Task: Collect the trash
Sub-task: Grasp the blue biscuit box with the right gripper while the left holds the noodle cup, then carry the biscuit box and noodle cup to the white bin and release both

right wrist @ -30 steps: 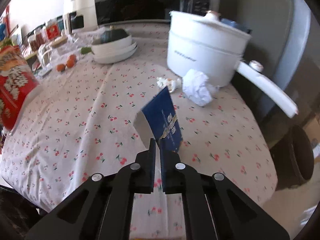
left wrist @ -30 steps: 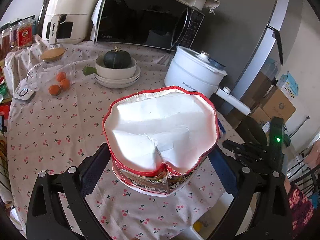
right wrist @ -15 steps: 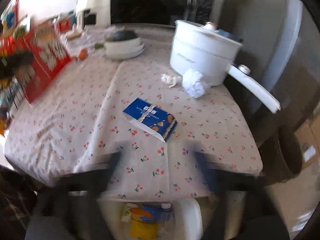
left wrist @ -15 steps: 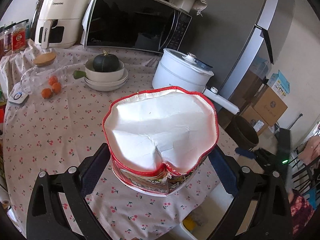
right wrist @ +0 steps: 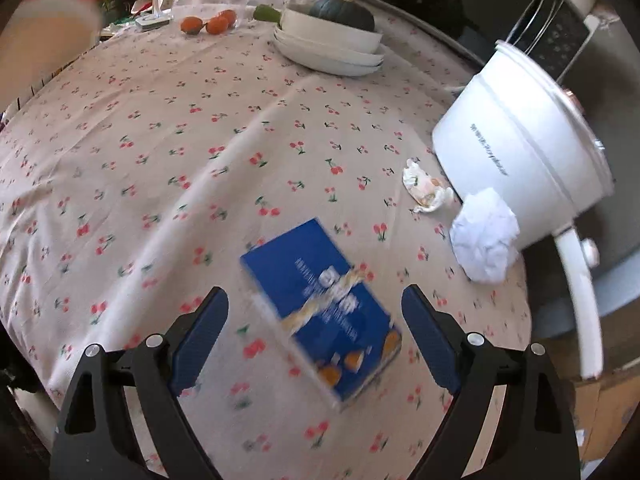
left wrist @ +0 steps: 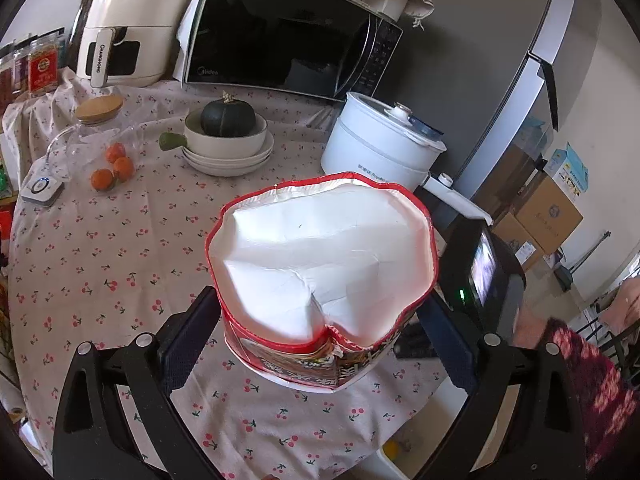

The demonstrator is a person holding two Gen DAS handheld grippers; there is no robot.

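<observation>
A second ago our right tool [right wrist: 315, 334] was pinched on the flat blue cardboard snack box [right wrist: 322, 306] and held it upright; now the box lies flat on the cherry-print cloth of the table [right wrist: 168, 128], near its front edge, and the right tool's jaws stand spread wide over it, touching nothing. We judge that the box has been let go and that we are lining up for a fresh grip across its width, so this piece of trash still waits to be collected. The view here is blurred by motion, so we cannot tell how high the fingers sit above the box. Farther right, a crumpled white paper ball [right wrist: 485, 240] rests against the white electric cooking pot [right wrist: 520, 136], with a small twisted printed wrapper [right wrist: 426, 190] just beside it on the left; both also look like trash left to gather. Our left tool [left wrist: 320, 322] has kept its hold throughout: its jaws are set wide and press on the two sides of the red-rimmed paper bag with a white lining [left wrist: 320, 256], which is held above the table with its mouth open and facing us. The bag shows nothing inside. We take it to be the container for the trash, so the next move calls for regrasping the box and carrying it left to the bag's mouth.
</observation>
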